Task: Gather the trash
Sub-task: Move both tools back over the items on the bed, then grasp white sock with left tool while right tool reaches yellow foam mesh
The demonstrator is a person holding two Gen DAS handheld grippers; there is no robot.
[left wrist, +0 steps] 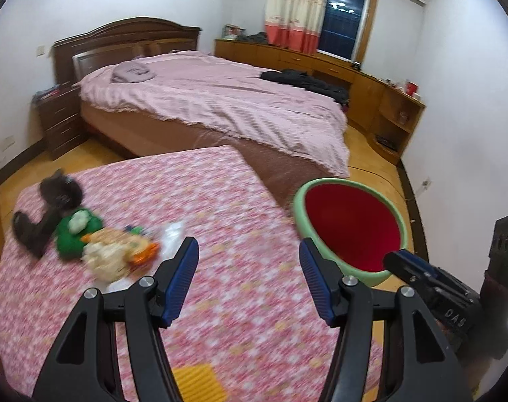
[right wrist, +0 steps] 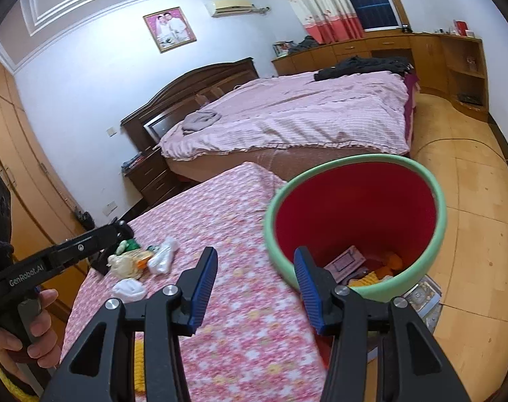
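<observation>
The left gripper (left wrist: 248, 279) is standing wide open with nothing between its blue pads (left wrist: 183, 279). It is hanging above the table (left wrist: 220, 207), which is wearing a pink flowery cloth. The right gripper (right wrist: 255, 289) is standing wide open too, and it is holding nothing. Its right finger is showing in front of the rim of the bin (right wrist: 354, 160), and its left finger is hanging over the cloth.

The bin is green outside and red inside, and it is standing on the floor (right wrist: 471, 201) just beside the table edge. Some bits are already lying in its bottom: a pink packet (right wrist: 346, 259) and some orange and yellow scraps (right wrist: 393, 263).

The trash pile (left wrist: 116, 248) is lying on the table, off to the left of both grippers. In it a white crumpled tissue (right wrist: 129, 289), a clear plastic wrapper (right wrist: 163, 258), a cream bag (right wrist: 126, 264) and something green (left wrist: 71, 231) are sitting close together. A dark fuzzy thing (left wrist: 49, 207) is lying beside them, too blurry to tell.

Behind the table a big bed (left wrist: 220, 100) is sitting under a pink cover.
</observation>
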